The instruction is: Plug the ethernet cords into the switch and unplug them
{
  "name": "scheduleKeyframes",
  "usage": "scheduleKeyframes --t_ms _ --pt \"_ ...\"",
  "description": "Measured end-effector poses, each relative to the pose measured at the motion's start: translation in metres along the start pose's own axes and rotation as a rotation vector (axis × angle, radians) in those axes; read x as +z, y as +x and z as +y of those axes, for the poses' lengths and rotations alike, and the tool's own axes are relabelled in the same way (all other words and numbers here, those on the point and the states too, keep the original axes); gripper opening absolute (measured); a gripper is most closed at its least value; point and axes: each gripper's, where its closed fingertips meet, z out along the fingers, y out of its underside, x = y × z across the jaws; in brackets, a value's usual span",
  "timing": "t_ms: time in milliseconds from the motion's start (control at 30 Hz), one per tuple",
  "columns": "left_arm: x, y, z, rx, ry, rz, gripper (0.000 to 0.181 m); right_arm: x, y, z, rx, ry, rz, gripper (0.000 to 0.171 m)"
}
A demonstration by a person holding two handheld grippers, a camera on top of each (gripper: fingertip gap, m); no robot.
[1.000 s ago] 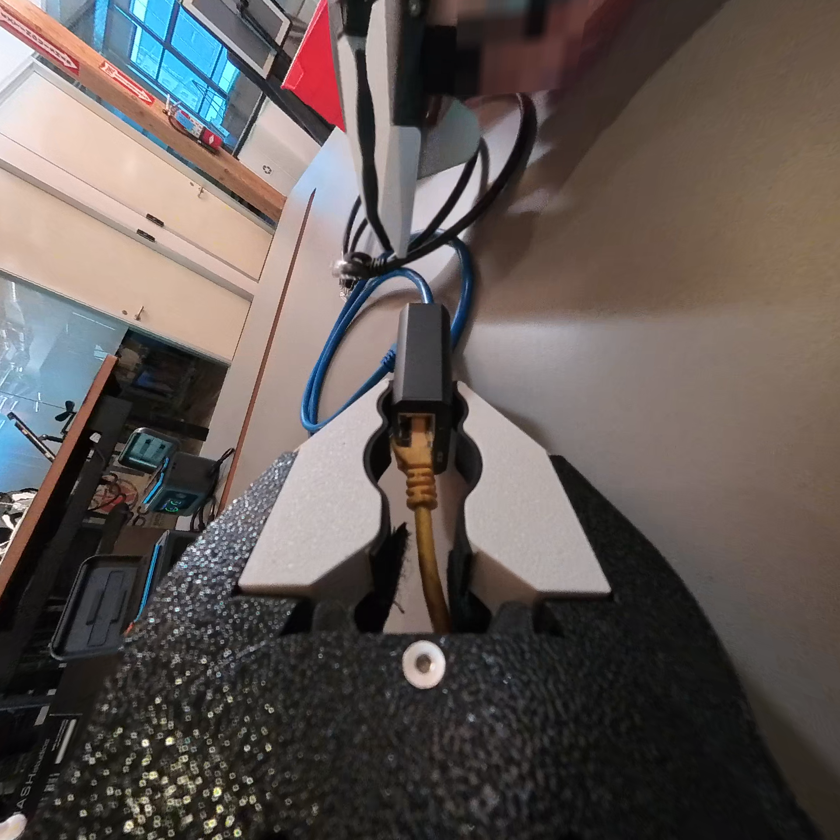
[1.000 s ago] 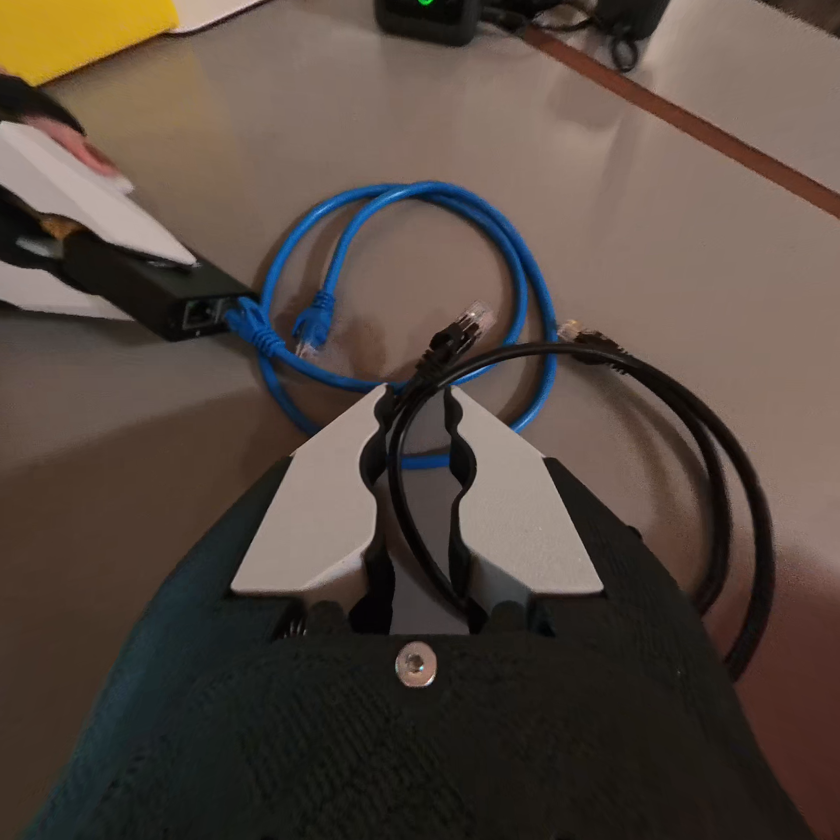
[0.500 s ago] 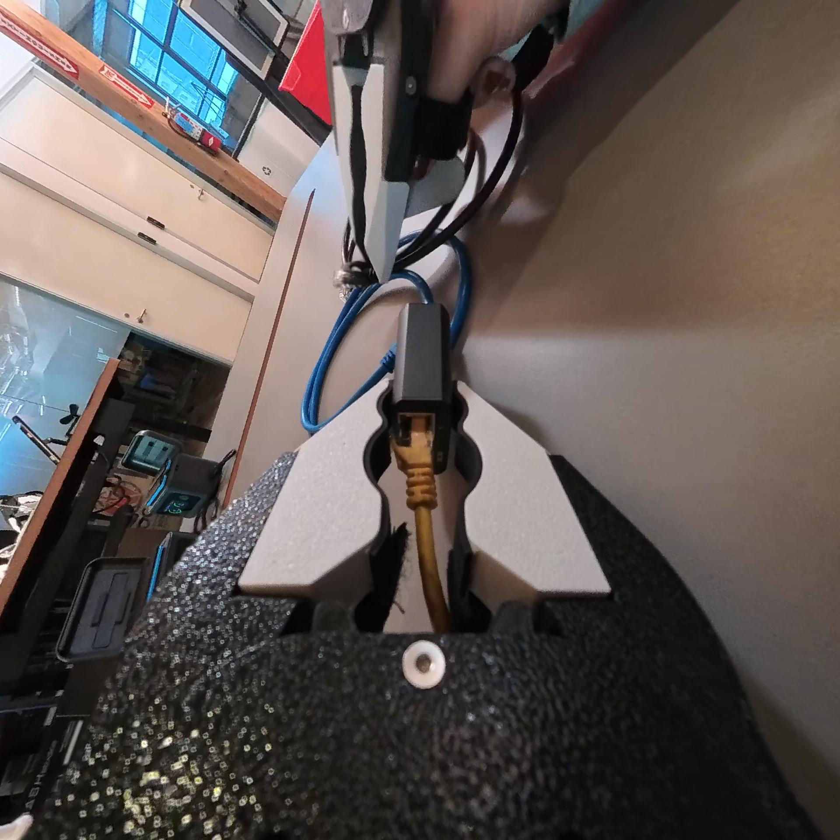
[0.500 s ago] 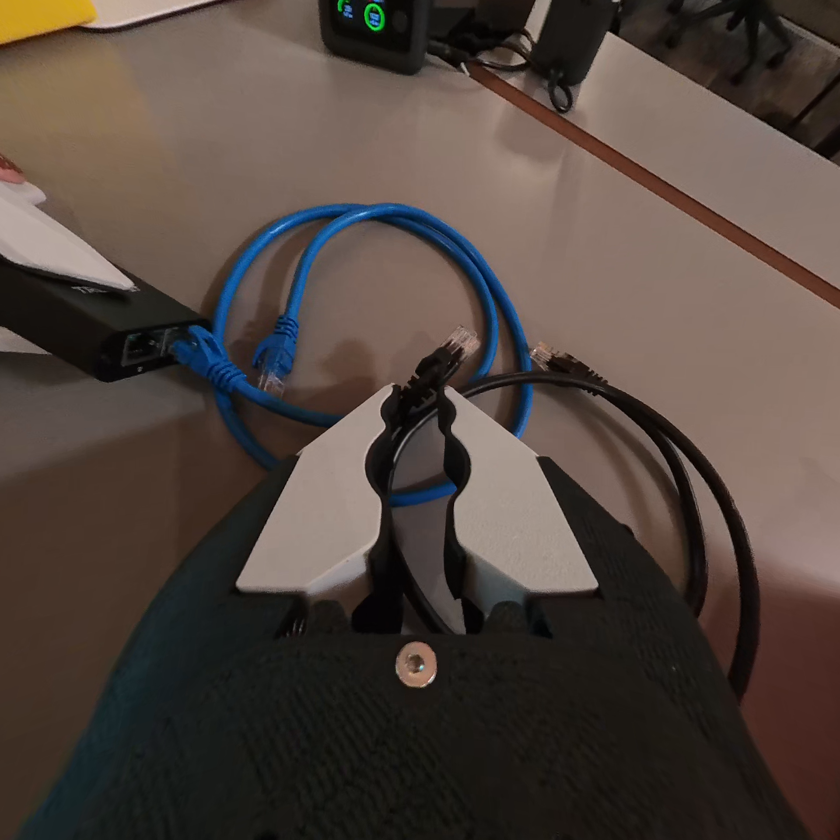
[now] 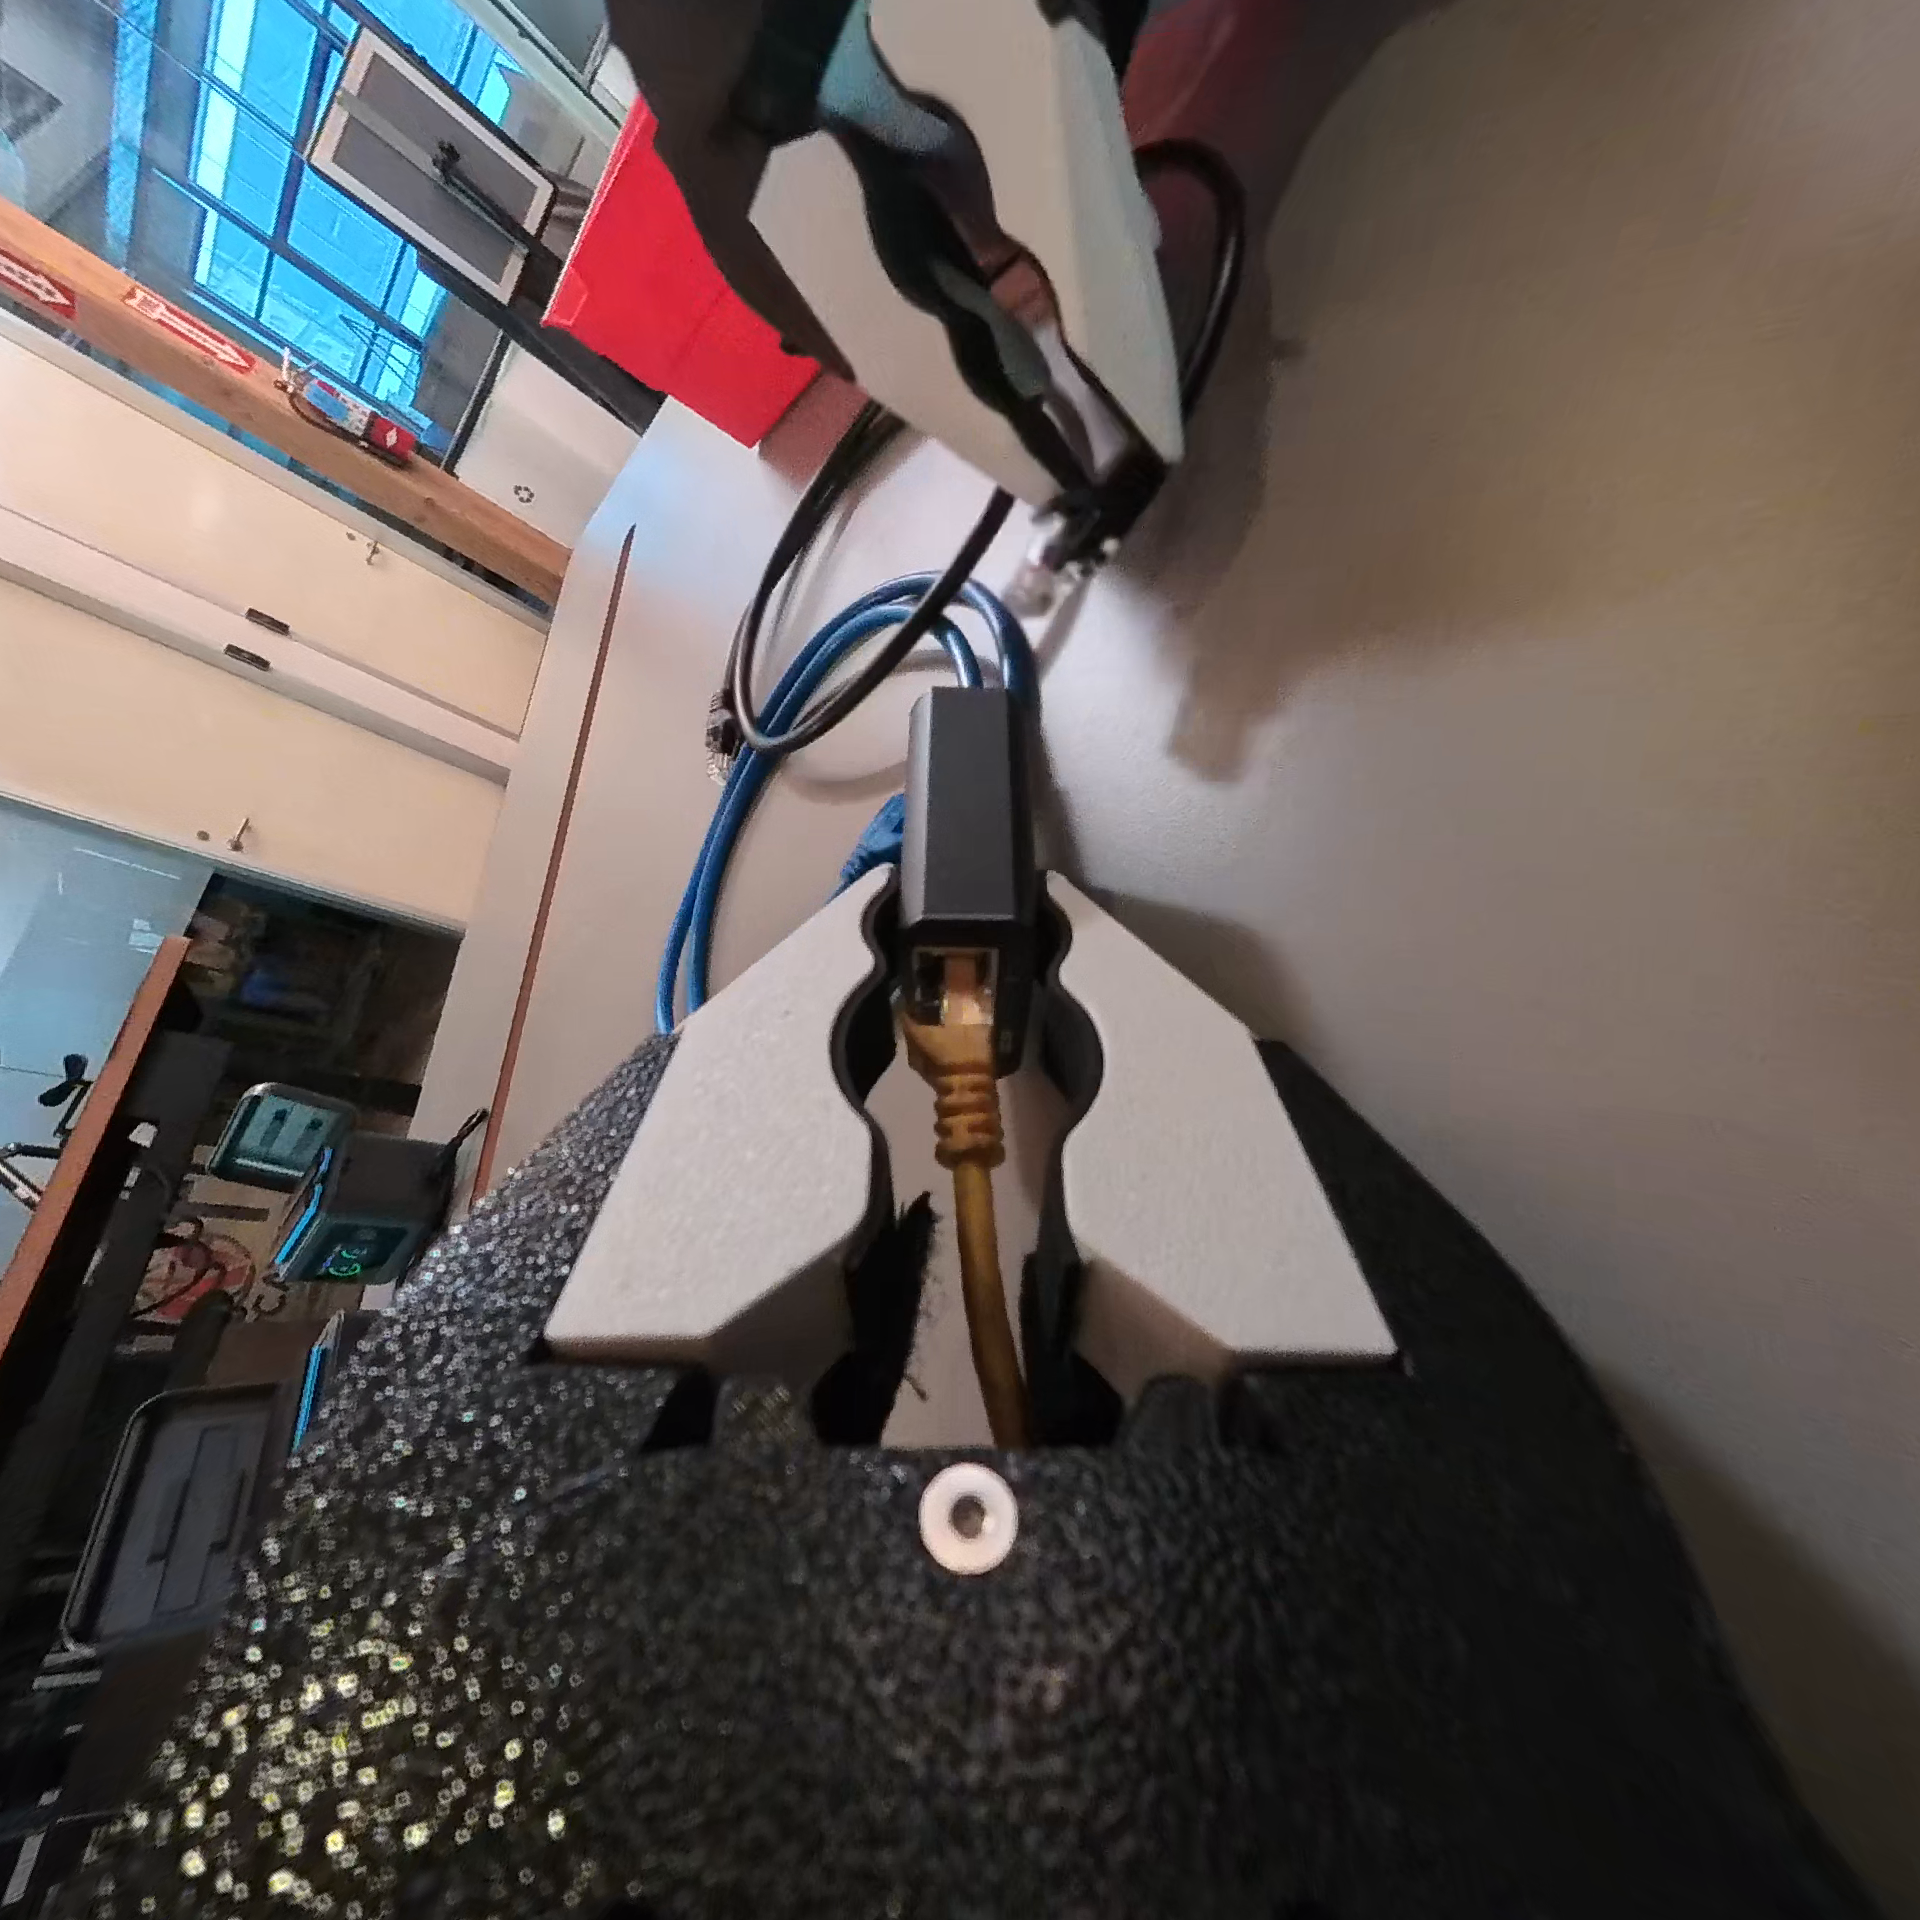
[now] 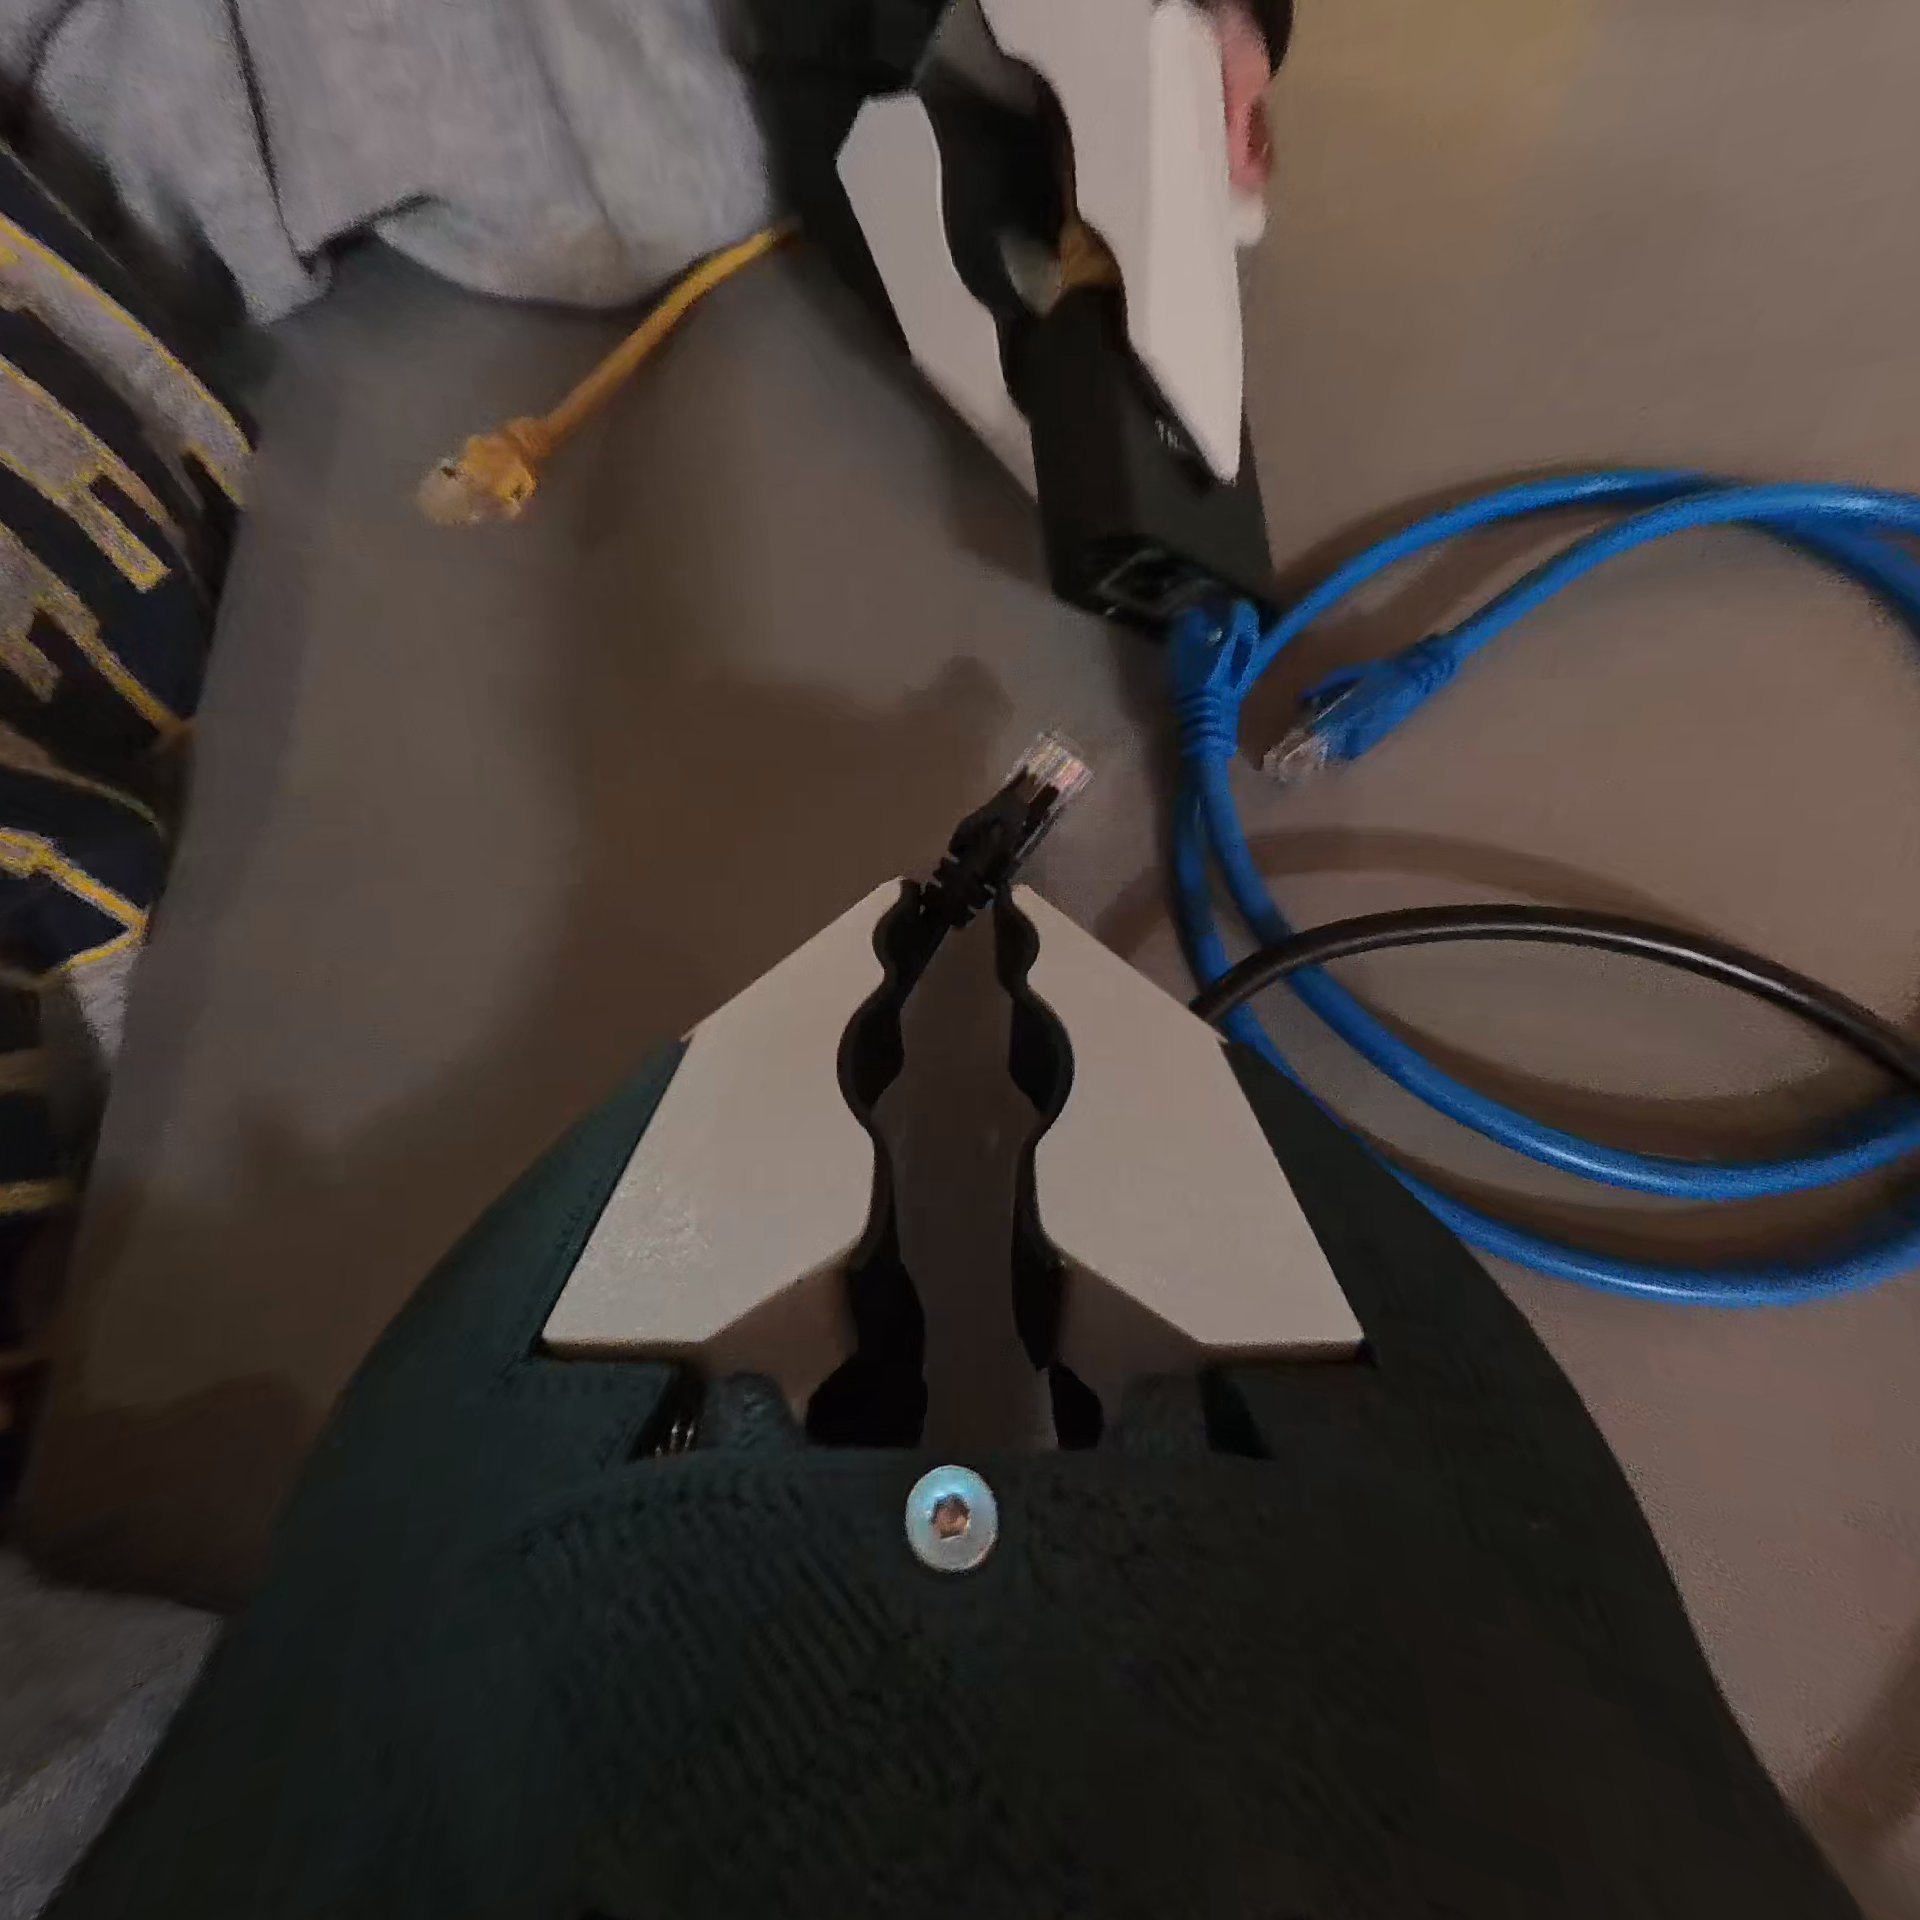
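My left gripper point(image 5: 966, 896) is shut on the small black switch point(image 5: 966, 790) and holds it against the table. A yellow cord point(image 5: 961, 1081) is plugged into the switch's near end. In the right wrist view a blue cord point(image 6: 1210, 665) is plugged into the switch's point(image 6: 1153, 520) far end, and its other plug point(image 6: 1340, 717) lies free. My right gripper point(image 6: 956, 899) is shut on the black cord's plug point(image 6: 1023, 795). The plug's tip points toward the switch's blue-cord end, a short way off. The yellow cord's other plug point(image 6: 483, 486) lies loose on the table.
The black cord point(image 6: 1558, 935) loops over the coiled blue cord at the right. A person's grey clothing point(image 6: 416, 135) is at the table's edge. A red bin point(image 5: 675, 281) and devices with green displays point(image 5: 353, 1236) stand farther off. A brown seam point(image 5: 561, 831) crosses the table.
My right gripper has swung round with the black plug and come closer to the switch's blue-cord end. My left gripper still holds the switch in the same place.
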Motion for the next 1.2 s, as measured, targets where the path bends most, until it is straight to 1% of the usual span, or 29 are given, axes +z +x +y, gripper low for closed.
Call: scheduleKeyframes --t_ms 33,67,133,200,233,267,367,467,567,633,700,767,833,867,933,967,1000,1067,1200 --pt "0.000 0.000 0.000 0.001 0.000 0.000 0.021 0.004 0.001 0.004 0.002 -0.031 0.010 0.013" --pt "0.000 0.000 0.000 0.002 0.000 -0.001 0.021 0.009 0.003 0.007 0.009 -0.059 0.023 0.013" --pt "-0.001 0.000 0.000 0.007 -0.002 -0.005 0.021 0.013 0.006 0.003 0.050 -0.055 0.041 0.014" --pt "-0.001 0.000 0.000 0.018 -0.006 -0.011 0.021 0.013 0.016 0.003 0.125 -0.074 0.122 0.015" --pt "-0.001 0.000 0.000 0.025 -0.009 -0.016 0.021 0.011 0.017 0.004 0.152 -0.083 0.154 0.021" --pt "-0.002 0.000 0.000 0.030 -0.012 -0.020 0.021 0.009 0.018 0.004 0.169 -0.076 0.190 0.022" --pt "-0.002 0.000 0.001 0.033 -0.013 -0.023 0.022 0.002 0.016 0.006 0.244 -0.006 0.280 0.033" --pt "-0.002 0.000 0.001 0.042 -0.018 -0.030 0.021 -0.007 0.020 0.011 0.297 0.044 0.415 0.034" --pt "-0.002 -0.001 0.001 0.046 -0.022 -0.034 0.022 -0.015 0.023 0.017 0.287 0.024 0.547 0.030" --pt "-0.002 -0.001 0.001 0.046 -0.023 -0.036 0.022 -0.018 0.027 0.020 0.291 0.015 0.603 0.028" --pt "-0.002 -0.001 0.001 0.049 -0.024 -0.037 0.021 -0.016 0.029 0.025 0.291 -0.015 0.618 0.026" --pt "-0.003 0.000 0.001 0.051 -0.025 -0.038 0.022 -0.013 0.029 0.024 0.300 -0.002 0.590 0.022" --pt "-0.003 0.000 0.001 0.051 -0.024 -0.038 0.022 -0.010 0.027 0.023 0.284 0.000 0.558 0.007" --pt "-0.003 0.000 0.001 0.056 -0.023 -0.038 0.022 -0.009 0.025 0.022 0.269 -0.013 0.532 0.006" --pt "-0.004 0.002 -0.002 0.089 -0.018 -0.037 0.022 -0.007 0.017 0.021 0.262 -0.037 0.418 0.005" --pt "-0.005 0.000 -0.007 0.139 -0.013 -0.066 0.022 -0.007 0.010 0.016 0.260 -0.021 0.326 0.005" --pt "-0.009 -0.004 -0.016 0.196 0.011 -0.109 0.022 -0.009 0.004 0.011 0.269 0.000 0.247 0.005" --pt "-0.014 -0.004 -0.034 0.211 0.083 -0.137 0.021 -0.017 -0.014 0.004 0.225 0.004 0.080 0.005" --pt "-0.021 0.007 -0.057 0.192 0.189 -0.107 0.021 -0.040 -0.035 -0.004 0.206 -0.073 -0.065 0.005"
